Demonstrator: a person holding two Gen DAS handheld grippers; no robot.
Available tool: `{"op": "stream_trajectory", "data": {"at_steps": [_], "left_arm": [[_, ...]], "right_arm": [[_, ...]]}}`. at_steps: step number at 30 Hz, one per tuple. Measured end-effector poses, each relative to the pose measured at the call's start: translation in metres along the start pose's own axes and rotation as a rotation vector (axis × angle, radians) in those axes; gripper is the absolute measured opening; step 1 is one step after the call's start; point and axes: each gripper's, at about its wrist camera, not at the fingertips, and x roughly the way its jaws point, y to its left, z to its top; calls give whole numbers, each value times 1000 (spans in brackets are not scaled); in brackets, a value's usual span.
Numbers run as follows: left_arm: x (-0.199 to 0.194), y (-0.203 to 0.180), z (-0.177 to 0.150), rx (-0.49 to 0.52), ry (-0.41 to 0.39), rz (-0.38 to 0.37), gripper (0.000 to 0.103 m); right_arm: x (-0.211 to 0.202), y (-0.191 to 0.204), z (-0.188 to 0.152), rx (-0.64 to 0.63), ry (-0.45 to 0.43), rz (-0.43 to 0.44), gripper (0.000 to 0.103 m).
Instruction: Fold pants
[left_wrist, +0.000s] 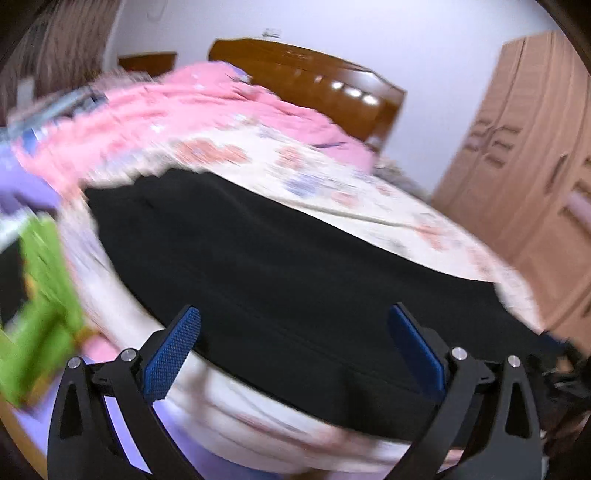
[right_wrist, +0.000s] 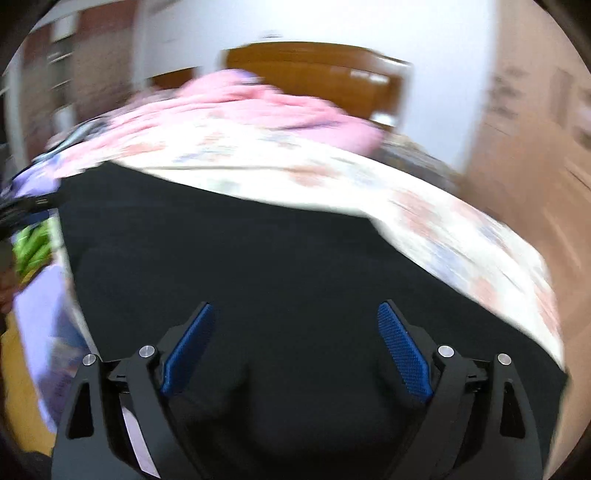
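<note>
In the left wrist view, the left hand-held gripper (left_wrist: 293, 325) is standing released, its two blue ribbed pads (left_wrist: 173, 354) spread wide with nothing between them. It is hanging above the near edge of the black fabric pants (left_wrist: 288, 258), which are lying spread flat across the cream floral bedsheet (left_wrist: 332, 177) of the bed. A crumpled pink quilt (left_wrist: 207, 107) is sitting farther up the bed, against the glossy dark brown wooden headboard (left_wrist: 314, 77). A light brown wooden wardrobe (left_wrist: 517, 155) is standing to the right, and a blurred bright green object (left_wrist: 44, 302) is showing at the left edge; what it is cannot be told. Much of the picture is smeared.

In the right wrist view, the right hand-held gripper (right_wrist: 295, 325) is also standing released, blue pads (right_wrist: 404, 354) wide apart and clear of the cloth. The black pants (right_wrist: 258, 266) are filling the middle and lower part of this picture, directly beneath the gripper, lying on the floral bedsheet (right_wrist: 424, 214). The pink quilt (right_wrist: 258, 107) and the headboard (right_wrist: 314, 70) are showing blurred beyond. A pale lilac cloth (right_wrist: 40, 302) is lying at the left, beside the pants.
</note>
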Motion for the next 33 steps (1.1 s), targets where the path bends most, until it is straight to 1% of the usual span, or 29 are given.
{"op": "stream_trajectory", "data": {"at_steps": [1,2,4,5,6,7,8,9,10,13,14,15,16,17,18,19,20,21,22,24,25,26,28,31,32,33], "left_arm": [[3,7,9,0,11,49,101],[4,16,14,-20,19,69,101],[1,33,20,-94,11,79,101],[-3,47,19,-152,0,73,101],[-7,61,16,-189,-7,63,101],[-10,71,10,-216,-13,56,101],[-13,76,4,-235,-18,66,101],[-16,77,0,-243,-23,74,101],[-16,74,-1,-238,-27,72,101],[-11,40,3,-128,-24,33,101],[-5,20,9,-78,-19,15,101],[5,0,15,-33,-7,-10,101],[13,-15,21,2,7,-30,101],[28,-37,29,56,32,-46,101],[46,-59,36,109,64,-49,101],[59,-73,40,144,86,-55,101],[82,-91,44,200,124,-58,101],[100,-103,46,242,159,-42,101],[127,-114,45,289,209,12,101],[156,-116,42,312,259,63,101],[166,-113,40,308,274,69,102],[165,-109,44,279,257,48,102],[166,-104,48,244,257,50,102],[165,-107,43,267,247,70,102],[167,-108,44,262,248,67,102],[166,-107,44,257,248,64,102]], "right_arm": [[12,17,13,-35,16,19,88],[23,32,22,-64,30,39,88],[40,48,26,-98,55,86,88],[58,53,27,-110,94,86,88],[68,56,24,-117,130,70,88],[76,57,19,-119,163,61,88],[84,55,10,-101,190,78,88],[82,50,10,-66,171,99,89],[82,43,9,-31,179,122,89],[78,44,11,-54,197,114,89],[79,47,10,-54,187,114,89],[88,45,17,-50,178,122,89],[88,44,23,-41,171,132,89],[89,39,31,-21,165,139,89],[91,34,39,-11,157,127,89],[98,34,46,-12,152,117,89],[105,29,53,-15,152,111,89],[118,23,61,-13,174,110,89],[130,17,65,-5,202,99,89],[150,8,64,11,245,96,90],[151,6,64,4,222,127,98],[151,7,64,-22,217,136,99],[149,10,67,-48,229,134,99],[135,5,80,8,132,217,99],[135,3,82,10,114,230,99],[143,5,84,-14,118,225,99]]}}
